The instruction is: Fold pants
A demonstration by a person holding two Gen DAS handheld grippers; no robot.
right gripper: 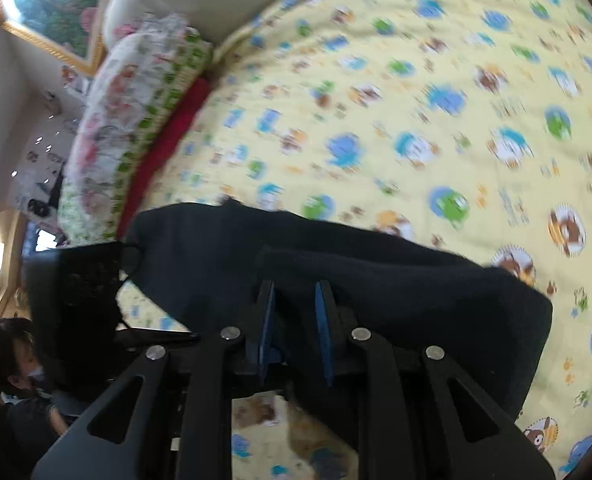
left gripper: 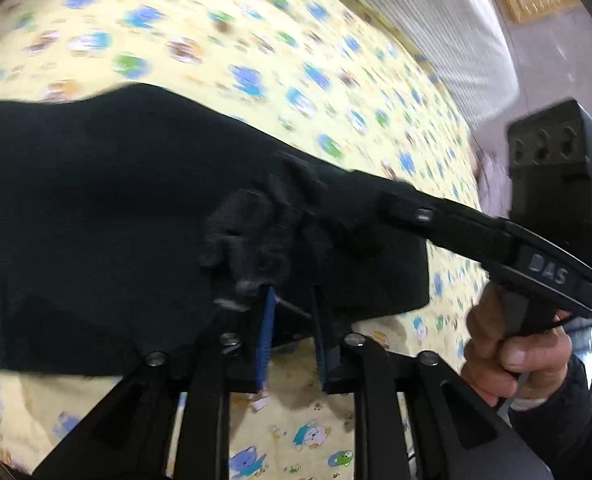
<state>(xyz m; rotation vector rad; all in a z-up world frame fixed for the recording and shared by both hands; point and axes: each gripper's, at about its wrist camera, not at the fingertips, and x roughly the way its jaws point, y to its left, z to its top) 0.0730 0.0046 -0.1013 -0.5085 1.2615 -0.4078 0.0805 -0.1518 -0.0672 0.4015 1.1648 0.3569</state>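
Black pants (left gripper: 116, 208): lying on the yellow cartoon-print bedspread (left gripper: 256, 60).
Left gripper (left gripper: 292, 312): fingers parted at the pants' near edge.
Right gripper (right gripper: 294, 308): fingers parted, fabric between them.
Left view only: person's hand (left gripper: 512, 352) on the right gripper.
Right view only: floral pillow (right gripper: 136, 112), framed picture (right gripper: 52, 12).

We see a yellow cartoon-print quilt (right gripper: 396, 100) spread over the bed, a floral pillow (right gripper: 124, 112) at its edge on a red sheet (right gripper: 164, 148), and a gold-framed picture (right gripper: 56, 8) beyond.
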